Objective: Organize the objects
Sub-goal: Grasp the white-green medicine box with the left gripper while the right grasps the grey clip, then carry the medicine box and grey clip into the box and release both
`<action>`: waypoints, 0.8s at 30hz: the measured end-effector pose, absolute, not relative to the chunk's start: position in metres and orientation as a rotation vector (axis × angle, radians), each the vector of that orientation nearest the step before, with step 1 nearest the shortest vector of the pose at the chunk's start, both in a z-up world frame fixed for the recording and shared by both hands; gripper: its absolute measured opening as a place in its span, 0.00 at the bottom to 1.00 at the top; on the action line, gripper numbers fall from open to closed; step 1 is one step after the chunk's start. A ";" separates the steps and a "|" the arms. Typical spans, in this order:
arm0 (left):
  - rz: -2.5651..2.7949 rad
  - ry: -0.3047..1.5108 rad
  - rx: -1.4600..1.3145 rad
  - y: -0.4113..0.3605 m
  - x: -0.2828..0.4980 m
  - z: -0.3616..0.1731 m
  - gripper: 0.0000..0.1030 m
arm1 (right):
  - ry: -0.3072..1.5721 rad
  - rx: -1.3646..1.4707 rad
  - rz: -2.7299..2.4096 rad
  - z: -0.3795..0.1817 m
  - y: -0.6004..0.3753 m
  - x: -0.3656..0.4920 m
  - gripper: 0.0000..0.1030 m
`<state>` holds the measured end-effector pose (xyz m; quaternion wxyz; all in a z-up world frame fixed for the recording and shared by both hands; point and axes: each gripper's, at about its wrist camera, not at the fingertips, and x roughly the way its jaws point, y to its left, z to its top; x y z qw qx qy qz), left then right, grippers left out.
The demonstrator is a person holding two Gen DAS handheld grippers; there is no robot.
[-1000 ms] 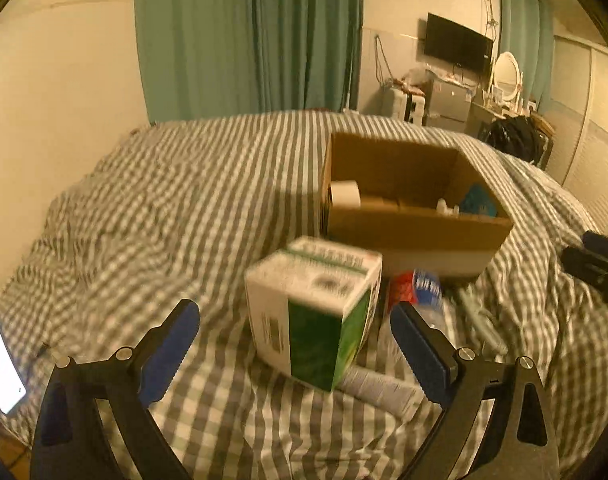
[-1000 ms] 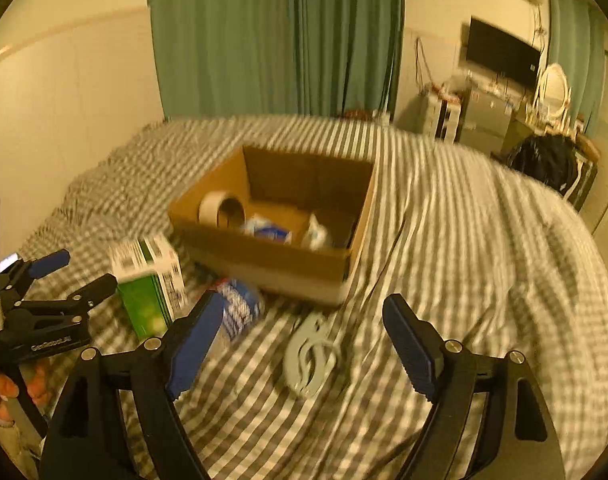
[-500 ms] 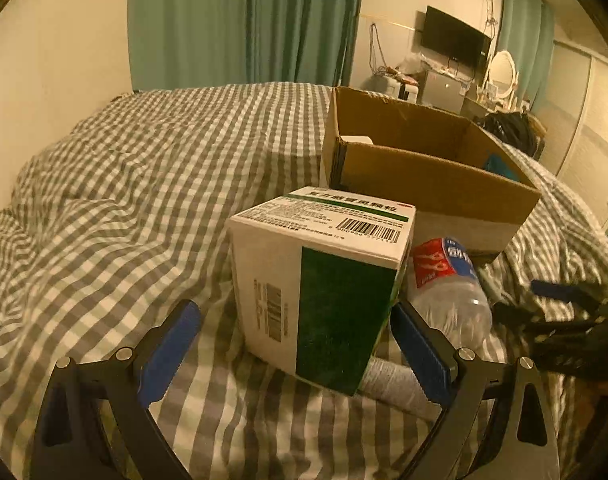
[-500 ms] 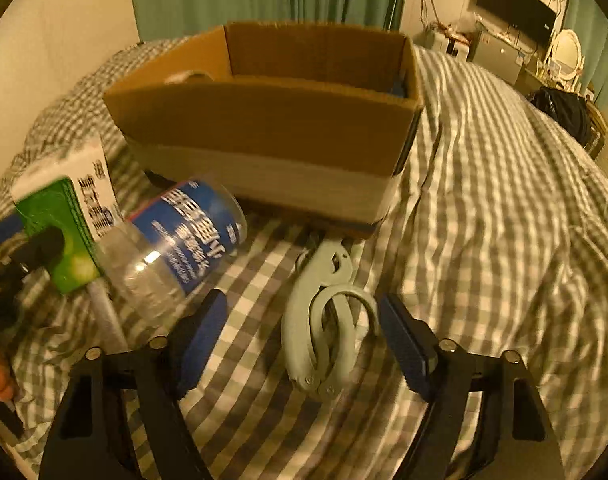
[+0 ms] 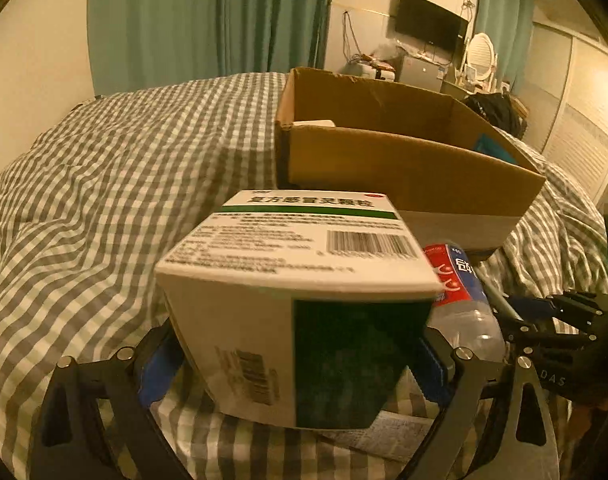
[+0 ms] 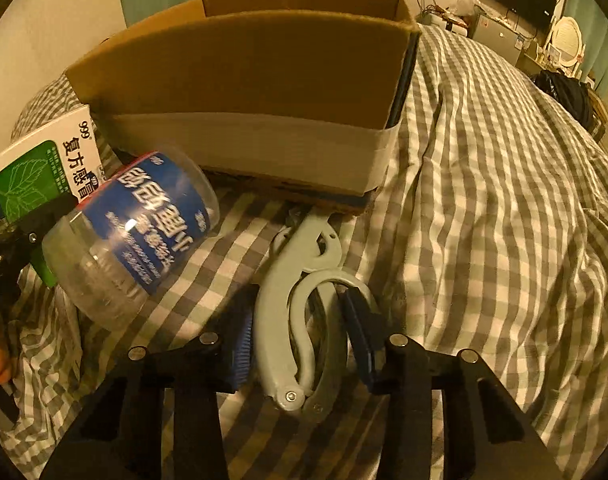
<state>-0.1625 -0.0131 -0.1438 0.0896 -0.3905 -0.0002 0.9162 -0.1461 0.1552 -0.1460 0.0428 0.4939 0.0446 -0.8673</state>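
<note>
Checked bedspread point(image 6: 504, 200) over a bed, dim warm light; green curtains point(image 5: 207, 20) at upper frame. Item, lower centre of left wrist view: left gripper point(image 5: 291, 364), blue pads closed against both sides of a white-and-green medicine box point(image 5: 295, 312), which fills the middle of that frame. Item, lower centre of right wrist view: right gripper point(image 6: 299, 336), fingers drawn in tight on a pale blue hinged clip point(image 6: 299, 312) lying flat on the cloth. Item, left of that clip: clear plastic bottle point(image 6: 131, 236), blue label, on its side, touching the medicine box. Item, beyond all: open cardboard box point(image 6: 255, 68), the likely destination, upper centre. Risk, judged: lifting the medicine box may roll the bottle; the thin clip may slip from the pads on soft bedding.
</note>
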 end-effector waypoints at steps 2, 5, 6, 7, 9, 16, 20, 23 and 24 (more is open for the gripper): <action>2.717 -0.001 -1.162 -0.013 -0.160 -0.143 0.81 | 0.164 1.483 -2.674 -0.140 0.156 -0.140 0.21; 2.721 0.001 -1.163 -0.013 -0.154 -0.140 0.79 | 0.234 1.453 -2.701 -0.132 0.154 -0.132 0.15; 2.725 0.004 -1.165 -0.012 -0.151 -0.138 0.79 | 0.229 1.450 -2.702 -0.129 0.155 -0.129 0.14; 2.731 0.007 -1.166 -0.012 -0.149 -0.137 0.79 | 0.224 1.447 -2.707 -0.128 0.156 -0.126 0.12; 2.744 0.013 -1.167 -0.009 -0.141 -0.131 0.79 | 0.231 1.430 -2.729 -0.121 0.159 -0.119 0.10; 2.793 0.020 -1.166 -0.007 -0.116 -0.106 0.79 | 0.177 1.332 -2.772 -0.087 0.164 -0.094 0.08; 2.811 0.011 -1.163 -0.005 -0.105 -0.091 0.78 | 0.157 1.252 -2.786 -0.063 0.161 -0.078 0.08; 2.822 -0.003 -1.146 -0.003 -0.097 -0.078 0.78 | 0.165 1.182 -2.790 -0.043 0.157 -0.072 0.08; 2.827 -0.003 -1.142 -0.002 -0.095 -0.074 0.78 | 0.166 1.162 -2.789 -0.037 0.155 -0.071 0.08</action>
